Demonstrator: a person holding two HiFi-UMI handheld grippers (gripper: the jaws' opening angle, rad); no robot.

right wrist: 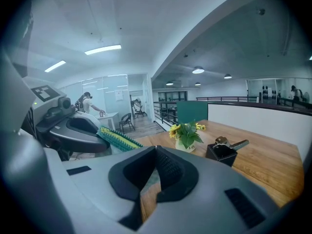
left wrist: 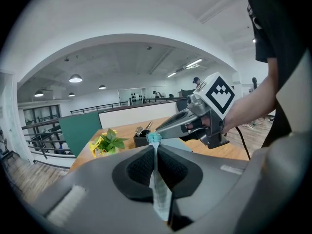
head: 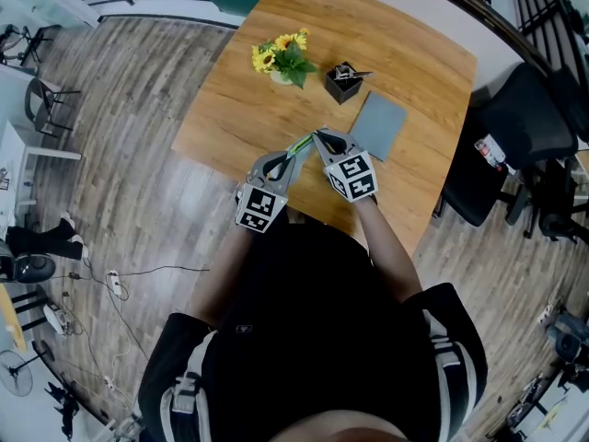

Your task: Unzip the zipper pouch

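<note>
Counts, head view: one wooden table (head: 414,53); one potted sunflower plant (head: 283,58); one black desk holder (head: 342,83); one flat grey pad (head: 377,125); one zipper pouch (head: 301,143); two grippers, the left gripper (head: 291,153) and the right gripper (head: 319,137); one person (head: 313,339); one black office chair (head: 525,122), with other chairs at the edges too small to count.

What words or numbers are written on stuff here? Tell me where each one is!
No text here can be read for sure.
Flower pot: faint lettering, too small to read.
Red-and-white label on the black thing beside the table: too blurred to read.
Marker cubes: only black-and-white square patterns, no letters or numbers.
</note>
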